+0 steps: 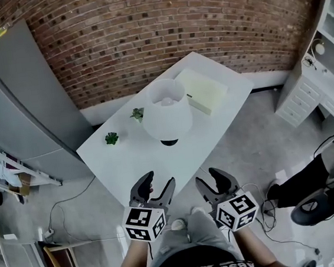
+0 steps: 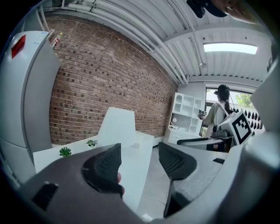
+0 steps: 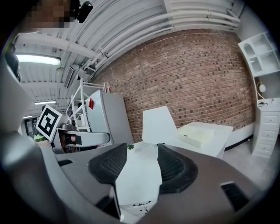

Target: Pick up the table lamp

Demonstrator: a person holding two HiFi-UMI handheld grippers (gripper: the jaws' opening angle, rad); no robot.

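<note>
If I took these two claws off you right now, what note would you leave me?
Left claw: open, empty.
Right claw: open, empty.
Both are near the table's front edge, aimed at the lamp.
Lamp: upright mid-table, untouched, with two plants on one side and a flat box on the other.
Done: nothing yet.
Left: reach in, grip the lamp, lift it.

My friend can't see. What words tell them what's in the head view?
A white table lamp stands on a white table, seen from above, with two small green plants and a pale flat box near it. In front, the left hand-held gripper and right hand-held gripper are open and empty, not touching the lamp.
</note>
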